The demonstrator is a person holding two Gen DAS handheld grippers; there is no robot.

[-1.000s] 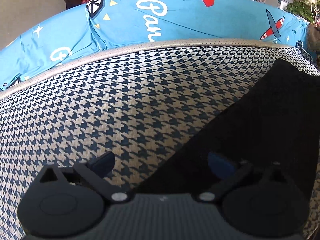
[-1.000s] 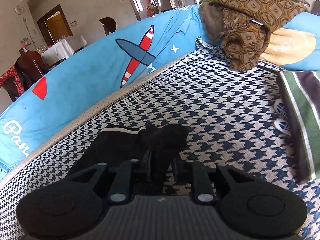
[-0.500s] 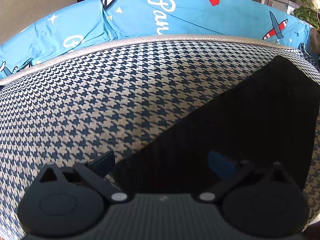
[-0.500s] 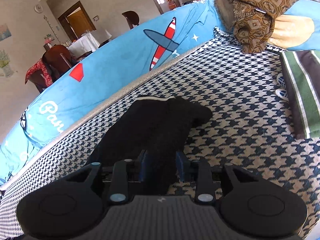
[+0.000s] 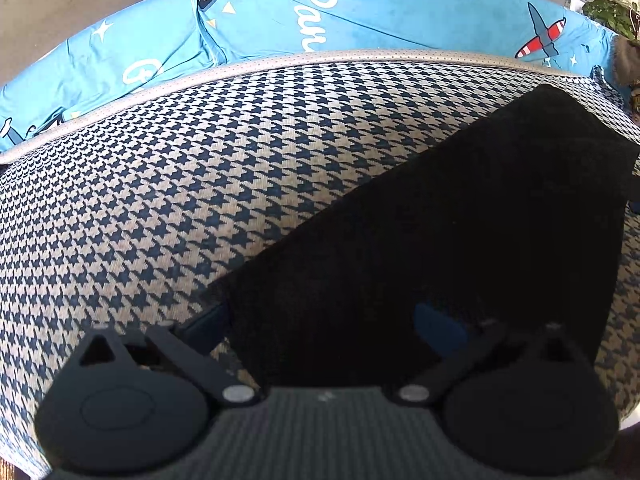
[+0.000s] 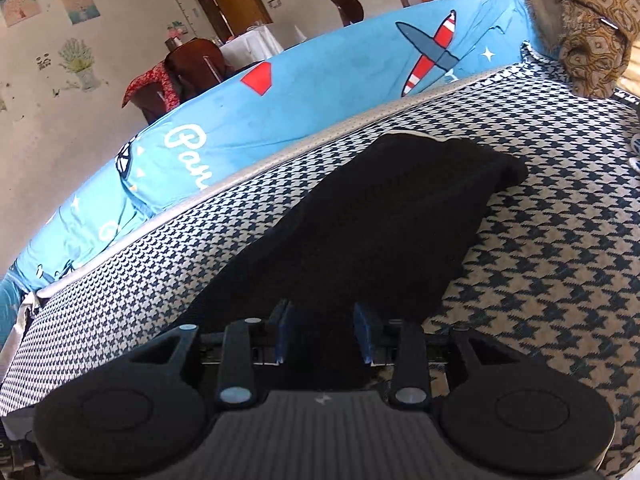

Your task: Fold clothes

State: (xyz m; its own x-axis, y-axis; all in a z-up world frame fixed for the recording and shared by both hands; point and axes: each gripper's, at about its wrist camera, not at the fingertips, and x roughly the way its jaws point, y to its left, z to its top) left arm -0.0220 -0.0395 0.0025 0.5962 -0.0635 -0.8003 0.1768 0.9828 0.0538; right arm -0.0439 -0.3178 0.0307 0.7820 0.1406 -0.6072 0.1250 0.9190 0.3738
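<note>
A black garment (image 5: 460, 220) lies stretched across the houndstooth sofa seat (image 5: 180, 200). My left gripper (image 5: 320, 328) hangs open and wide just above the garment's near end. Its left pad (image 5: 204, 324) sits at the cloth's edge and its right pad (image 5: 440, 332) is over the black cloth. In the right wrist view the garment (image 6: 380, 220) runs from a rounded far end with a white trim down into my right gripper (image 6: 322, 334). That gripper is shut on a bunch of the black cloth, which fills the narrow gap between its blue pads.
A blue printed cover (image 5: 360, 12) drapes the sofa back behind the seat (image 6: 560, 260). A brown patterned cloth (image 6: 592, 28) hangs at the far right end. Beyond the sofa stand dining chairs (image 6: 192, 68) and a covered table.
The right gripper has swung round with the cloth, which now lies drawn out longer, and its pads stand slightly wider. The left gripper has slid over the garment's near end.
</note>
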